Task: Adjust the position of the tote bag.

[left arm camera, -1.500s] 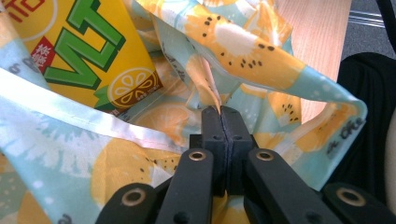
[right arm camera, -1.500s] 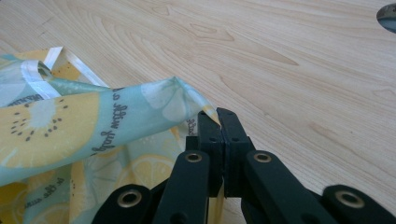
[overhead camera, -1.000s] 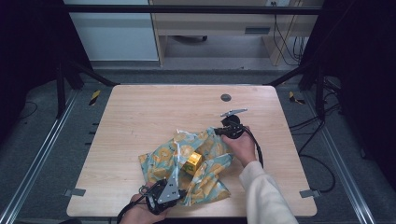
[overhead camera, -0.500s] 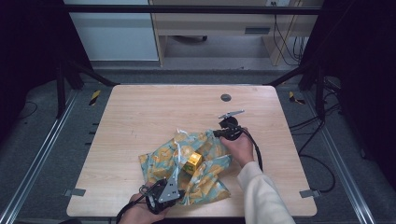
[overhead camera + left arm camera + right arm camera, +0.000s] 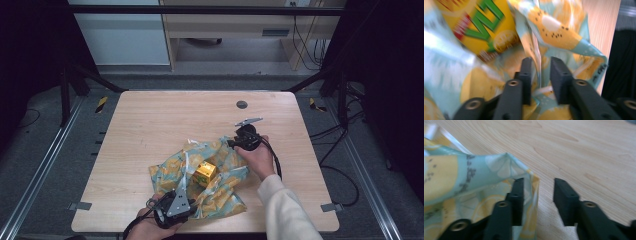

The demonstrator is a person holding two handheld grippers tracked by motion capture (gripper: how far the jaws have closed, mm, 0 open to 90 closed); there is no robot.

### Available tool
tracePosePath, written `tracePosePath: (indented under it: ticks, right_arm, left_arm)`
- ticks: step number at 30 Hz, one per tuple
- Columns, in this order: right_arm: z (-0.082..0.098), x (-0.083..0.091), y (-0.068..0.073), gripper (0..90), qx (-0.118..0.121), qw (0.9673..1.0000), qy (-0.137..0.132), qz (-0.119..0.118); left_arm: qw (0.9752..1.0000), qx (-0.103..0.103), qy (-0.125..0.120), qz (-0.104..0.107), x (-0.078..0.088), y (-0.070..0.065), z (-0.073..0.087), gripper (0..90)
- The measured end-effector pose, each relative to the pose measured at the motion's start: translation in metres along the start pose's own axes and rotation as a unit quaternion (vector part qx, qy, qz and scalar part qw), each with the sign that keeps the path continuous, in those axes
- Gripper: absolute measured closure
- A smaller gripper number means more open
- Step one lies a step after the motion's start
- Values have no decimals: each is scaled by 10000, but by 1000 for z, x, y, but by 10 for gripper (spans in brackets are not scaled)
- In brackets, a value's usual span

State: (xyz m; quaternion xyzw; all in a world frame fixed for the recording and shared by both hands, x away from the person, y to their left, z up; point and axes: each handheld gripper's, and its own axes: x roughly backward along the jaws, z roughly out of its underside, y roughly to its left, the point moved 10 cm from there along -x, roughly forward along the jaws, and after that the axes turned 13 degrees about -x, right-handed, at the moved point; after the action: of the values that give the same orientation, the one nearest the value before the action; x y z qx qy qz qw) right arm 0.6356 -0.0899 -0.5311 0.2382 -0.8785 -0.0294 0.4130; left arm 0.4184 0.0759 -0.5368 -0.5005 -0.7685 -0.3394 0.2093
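Observation:
A small yellow box stands on a crumpled sheet of lemon-patterned wrapping paper at the table's near middle. My left gripper is at the paper's near edge. In the left gripper view its jaws have just been opening; a thin fold of the paper runs loosely up between them, with the box just beyond. My right gripper is at the paper's far right corner. Its jaws have also just been opening, and the paper's edge hangs beside the left jaw, unpressed.
The wooden table has bare room to the far side and left of the paper. A small dark round disc is set in the top near the far edge. Metal brackets sit at the front corners.

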Motion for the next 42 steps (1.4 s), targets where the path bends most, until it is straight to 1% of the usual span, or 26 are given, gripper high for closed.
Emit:
tracePosePath:
  ticks: [2, 3, 6, 7, 8, 9, 10, 12, 13, 14, 15, 16, 17, 18, 20, 24, 26, 27, 29, 30, 31, 32, 33, 35, 37, 42]
  right_arm:
    - [-3, 11, 3, 476, 93, 9999, -107, -11]
    - [-5, 19, 6, 431, 198, 9996, -223, 5]
    - [-11, 40, 13, 359, 298, 9984, -475, -68]
    - [-12, 48, 16, 343, 300, 9979, -559, -140]
    - [-13, 55, 19, 333, 346, 9973, -626, -169]
    - [-13, 55, 19, 333, 346, 9973, -626, -169]
    - [-11, 71, 25, 341, 386, 9960, -760, -254]
    - [-7, 81, 31, 343, 447, 9950, -825, -342]
    - [-4, 85, 34, 345, 490, 9944, -851, -382]
    - [-4, 85, 34, 345, 490, 9944, -851, -382]
    - [6, 96, 43, 357, 593, 9932, -856, -516]
    - [9, 98, 46, 361, 637, 9928, -852, -557]
    - [13, 100, 48, 371, 685, 9923, -840, -594]
    - [17, 101, 51, 385, 740, 9917, -823, -657]
    - [26, 99, 56, 385, 854, 9911, -703, -744]
    - [42, 85, 65, 391, 934, 9911, -478, -823]
    - [51, 77, 69, 401, 934, 9913, -361, -858]
    - [55, 74, 71, 410, 944, 9912, -302, -880]
    - [66, 72, 74, 434, 976, 9909, -169, -908]
    - [66, 72, 74, 434, 976, 9909, -169, -908]
    - [79, 71, 76, 439, 1034, 9905, -4, -912]
    - [79, 71, 76, 439, 1034, 9905, -4, -912]
    - [83, 71, 76, 439, 1055, 9902, 31, -912]
    - [91, 70, 78, 442, 1135, 9891, 83, -934]
    - [97, 67, 77, 451, 1115, 9894, 116, -928]
    - [112, 61, 73, 465, 1115, 9894, 223, -899]
  left_arm:
    - [9999, 50, -63, -72, 2, 2, -3, 639]
    - [9994, 148, -226, -198, 6, 7, -8, 615]
    - [9982, 292, -427, -289, 14, 12, -15, 574]
    - [9973, 349, -505, -395, 17, 16, -17, 572]
    - [9963, 419, -516, -542, 22, 22, -18, 568]
    - [9963, 419, -516, -542, 22, 22, -18, 564]
    - [9939, 613, -599, -691, 30, 30, -22, 560]
    - [9916, 697, -630, -888, 37, 38, -26, 549]
    - [9904, 683, -636, -1022, 43, 44, -29, 547]
    - [9904, 683, -636, -1022, 43, 44, -29, 540]
    - [9887, 666, -599, -1205, 48, 50, -31, 519]
    - [9867, 615, -556, -1399, 54, 59, -34, 511]
    - [9852, 646, -564, -1483, 56, 64, -35, 504]
    - [9847, 655, -557, -1517, 56, 69, -36, 486]
    - [9860, 654, -418, -1479, 51, 76, -37, 439]
    - [9887, 595, 25, -1375, 33, 85, -27, 382]
    - [9888, 474, 215, -1401, 26, 88, -20, 425]
    - [9886, 469, 231, -1410, 25, 89, -18, 481]
    - [9883, 535, 173, -1417, 24, 89, -16, 555]
    - [9878, 617, 110, -1428, 24, 89, -14, 555]
    - [9871, 639, 88, -1467, 23, 91, -9, 661]
    - [9871, 639, 88, -1467, 23, 91, -9, 689]
    - [9869, 666, 123, -1467, 22, 93, -5, 689]
    - [9863, 720, 205, -1471, 20, 97, 2, 754]
    - [9862, 772, 305, -1429, 16, 99, 9, 802]
    - [9847, 873, 595, -1388, 8, 105, 32, 845]
